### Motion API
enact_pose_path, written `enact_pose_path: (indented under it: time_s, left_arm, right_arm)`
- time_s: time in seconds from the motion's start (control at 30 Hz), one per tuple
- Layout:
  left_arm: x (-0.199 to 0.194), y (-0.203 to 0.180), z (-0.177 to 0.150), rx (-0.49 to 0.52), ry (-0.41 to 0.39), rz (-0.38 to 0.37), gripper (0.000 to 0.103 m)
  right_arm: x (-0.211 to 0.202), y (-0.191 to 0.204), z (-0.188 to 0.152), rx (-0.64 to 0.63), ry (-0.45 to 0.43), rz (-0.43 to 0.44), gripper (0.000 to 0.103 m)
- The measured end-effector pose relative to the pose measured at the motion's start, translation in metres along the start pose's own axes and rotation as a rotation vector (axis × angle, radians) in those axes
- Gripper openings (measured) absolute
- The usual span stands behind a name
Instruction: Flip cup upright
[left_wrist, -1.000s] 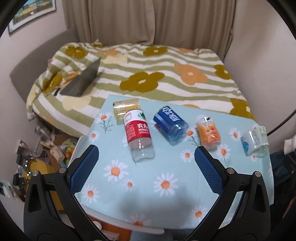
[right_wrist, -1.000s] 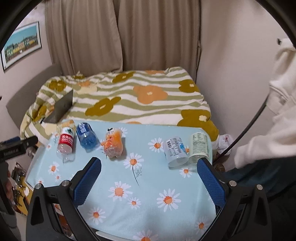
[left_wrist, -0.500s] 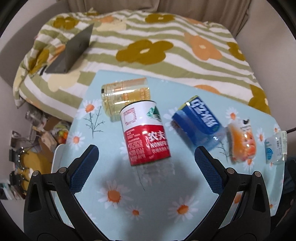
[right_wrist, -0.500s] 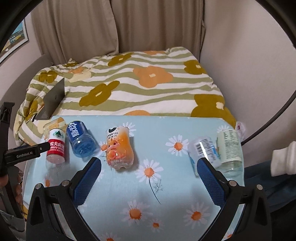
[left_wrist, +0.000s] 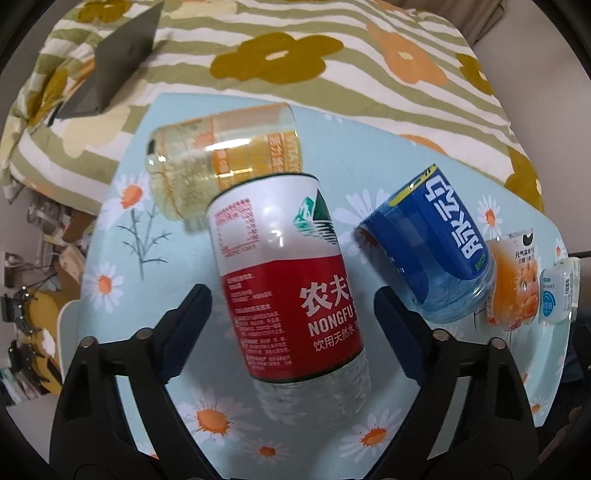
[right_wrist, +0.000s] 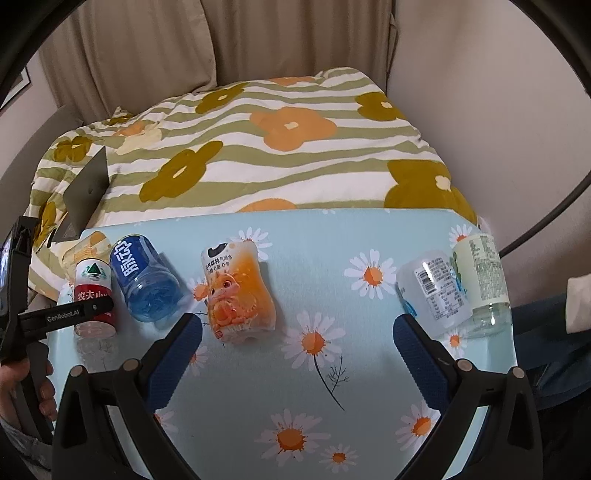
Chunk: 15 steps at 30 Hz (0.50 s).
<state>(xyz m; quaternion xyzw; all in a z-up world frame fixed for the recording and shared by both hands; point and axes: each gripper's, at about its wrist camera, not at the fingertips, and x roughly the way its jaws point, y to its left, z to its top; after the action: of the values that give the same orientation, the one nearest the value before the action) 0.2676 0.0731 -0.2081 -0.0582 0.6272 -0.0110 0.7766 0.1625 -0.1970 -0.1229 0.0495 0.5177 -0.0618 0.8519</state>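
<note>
Several cut-bottle cups lie on their sides on the daisy-print table (right_wrist: 332, 251). The red-and-white Nongfu cup (left_wrist: 288, 291) lies between the fingers of my open left gripper (left_wrist: 291, 314), which straddles it without touching; it also shows at the far left of the right wrist view (right_wrist: 93, 291). The left gripper's finger (right_wrist: 66, 314) crosses it there. My right gripper (right_wrist: 297, 350) is open and empty above the table, just right of the orange dragon cup (right_wrist: 236, 295).
A yellow cup (left_wrist: 225, 155) lies behind the red one, a blue cup (left_wrist: 436, 243) to its right. Two pale cups (right_wrist: 436, 291) (right_wrist: 480, 277) lie at the table's right edge. A striped floral bed (right_wrist: 258, 140) with a grey laptop (right_wrist: 86, 192) lies beyond. Floor clutter is at the left.
My left gripper has moved down and forward over the red cup, which now sits between its fingers. My right gripper has moved closer to the table.
</note>
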Motion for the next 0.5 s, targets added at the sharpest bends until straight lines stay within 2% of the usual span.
enact_pose_path:
  time_s: [0.1, 0.5]
  left_arm:
    - [0.005, 0.000, -0.002, 0.003, 0.011, -0.007, 0.073]
    - [-0.012, 0.000, -0.024, 0.005, -0.024, 0.000, 0.072]
  right_arm:
    - [0.000, 0.002, -0.002, 0.000, 0.007, -0.010, 0.103]
    - [-0.010, 0.003, -0.009, -0.022, -0.010, 0.004, 0.103]
